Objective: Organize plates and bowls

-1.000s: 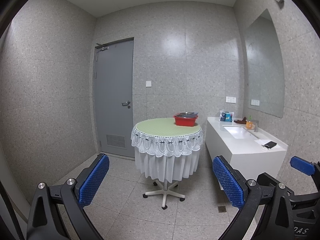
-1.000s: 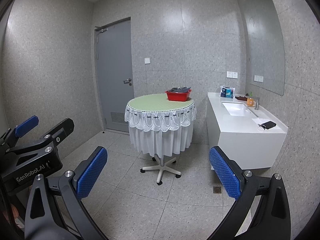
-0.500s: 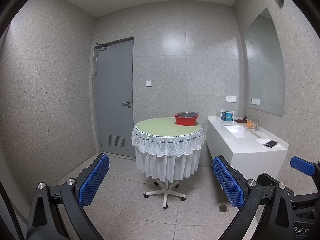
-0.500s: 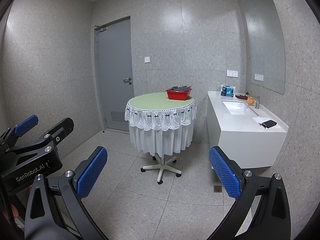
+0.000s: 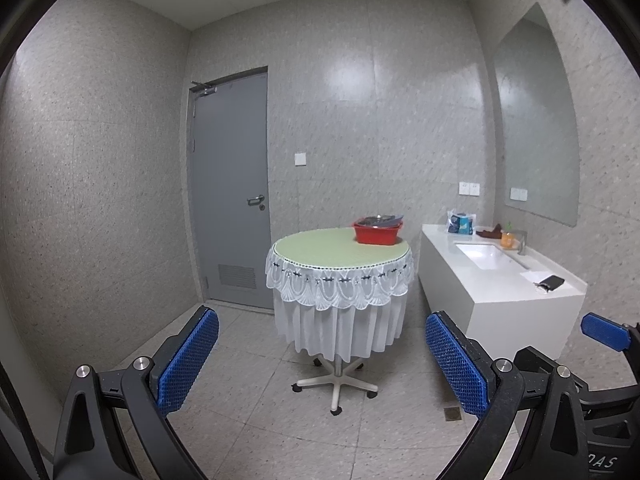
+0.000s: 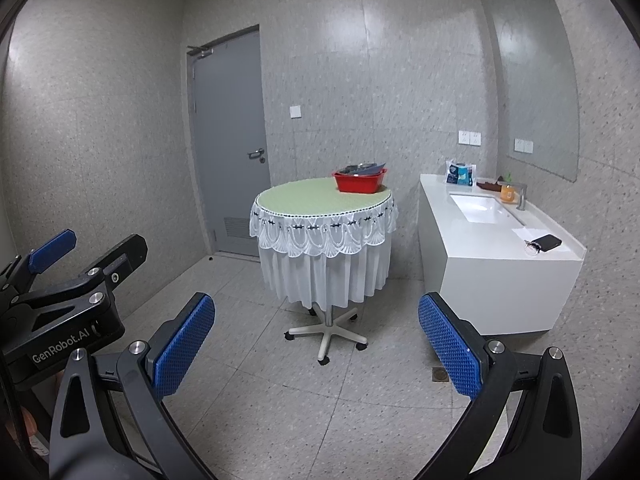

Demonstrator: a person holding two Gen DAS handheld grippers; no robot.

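Observation:
A red basin point(image 5: 377, 234) holding grey metal dishes stands at the far right edge of a round table point(image 5: 320, 256) with a green top and white lace cloth; it also shows in the right wrist view point(image 6: 360, 181). My left gripper point(image 5: 322, 360) is open and empty, well short of the table above the floor. My right gripper point(image 6: 316, 344) is open and empty too, beside the left one. The dishes inside the basin are too small to tell apart.
A white sink counter point(image 5: 500, 276) stands right of the table with a faucet, an orange bottle point(image 5: 507, 239), a blue packet point(image 5: 461, 223) and a dark phone point(image 5: 552, 281). A grey door point(image 5: 230, 184) is shut at the back left. A floor drain point(image 5: 452, 413) lies ahead.
Both views have shifted slightly; the table and counter sit a touch lower and farther. Both grippers stay open and empty.

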